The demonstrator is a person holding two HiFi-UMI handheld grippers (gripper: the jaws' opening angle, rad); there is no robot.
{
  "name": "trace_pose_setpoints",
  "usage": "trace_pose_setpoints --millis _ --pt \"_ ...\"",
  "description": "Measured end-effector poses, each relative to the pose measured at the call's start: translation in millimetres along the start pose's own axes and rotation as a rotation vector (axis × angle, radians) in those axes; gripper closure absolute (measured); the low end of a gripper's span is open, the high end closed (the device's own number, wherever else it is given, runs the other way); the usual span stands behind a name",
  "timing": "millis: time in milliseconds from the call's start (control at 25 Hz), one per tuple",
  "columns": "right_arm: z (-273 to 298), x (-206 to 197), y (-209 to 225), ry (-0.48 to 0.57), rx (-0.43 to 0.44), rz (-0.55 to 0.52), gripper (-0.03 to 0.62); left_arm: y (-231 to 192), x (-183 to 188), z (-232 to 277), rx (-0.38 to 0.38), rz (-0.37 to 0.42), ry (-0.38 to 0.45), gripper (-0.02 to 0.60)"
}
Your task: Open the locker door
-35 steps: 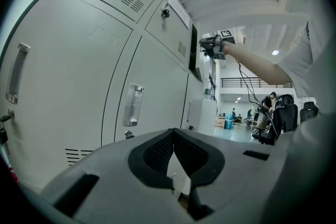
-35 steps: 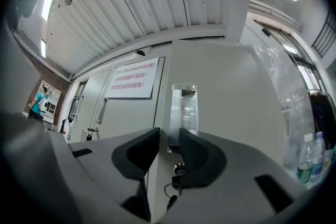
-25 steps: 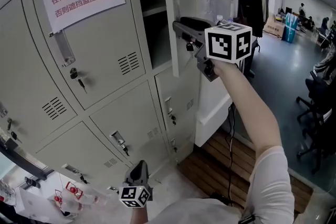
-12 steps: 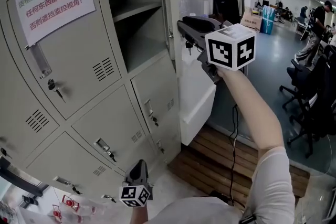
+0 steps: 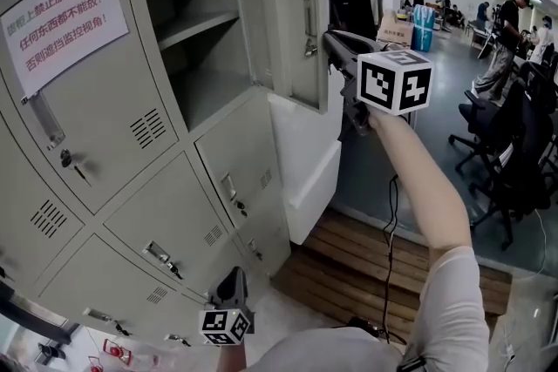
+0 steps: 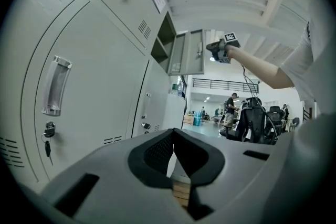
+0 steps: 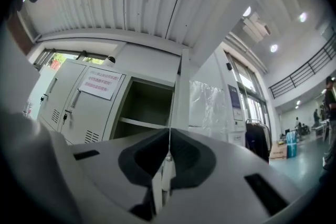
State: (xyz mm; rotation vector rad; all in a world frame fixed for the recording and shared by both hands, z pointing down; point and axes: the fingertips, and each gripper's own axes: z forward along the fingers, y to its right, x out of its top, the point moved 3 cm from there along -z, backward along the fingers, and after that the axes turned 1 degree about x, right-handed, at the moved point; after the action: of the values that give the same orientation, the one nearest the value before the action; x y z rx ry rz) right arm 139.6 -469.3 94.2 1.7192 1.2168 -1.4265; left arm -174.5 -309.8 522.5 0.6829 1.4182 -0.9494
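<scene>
**A:** At the top right of the lockers [image 5: 166, 213], how does the door [image 5: 295, 65] stand?

**B:** Swung wide out from its compartment, with the handle [image 5: 309, 13] on the face that shows. 1 shelf [image 5: 196, 23] crosses the open compartment.

**A:** And the right gripper [image 5: 331, 39]?

**B:** Held up on an outstretched arm, just beside the door's free edge. I cannot tell whether it touches. Its jaws have just been closing and now meet, with nothing between them.

**A:** The left gripper [image 5: 233, 274]?

**B:** Low, in front of the bottom lockers, well apart from the door. Its jaws are pressed together as well, gripping nothing.

**A:** What else shows?

**B:** A paper notice [image 5: 61, 13] with red print is stuck on the shut door left of the open compartment. Office chairs [image 5: 510, 152] stand in the hall at the right, and people [image 5: 506, 30] are further back.
</scene>
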Motion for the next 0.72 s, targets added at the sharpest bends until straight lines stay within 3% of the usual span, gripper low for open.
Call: trace_pose_setpoints --millis 320,720 --pt "-9.2 -25.6 -14.4 -0.013 0.043 0.017 0.579 3.5 -0.9 -3.3 0.011 0.001 -0.003 0.580" --pt "-31.8 -132.2 -70.4 -0.032 0.091 0.013 0.579 -10.5 -2.1 -20.4 0.076 0.002 -0.008 0.578"
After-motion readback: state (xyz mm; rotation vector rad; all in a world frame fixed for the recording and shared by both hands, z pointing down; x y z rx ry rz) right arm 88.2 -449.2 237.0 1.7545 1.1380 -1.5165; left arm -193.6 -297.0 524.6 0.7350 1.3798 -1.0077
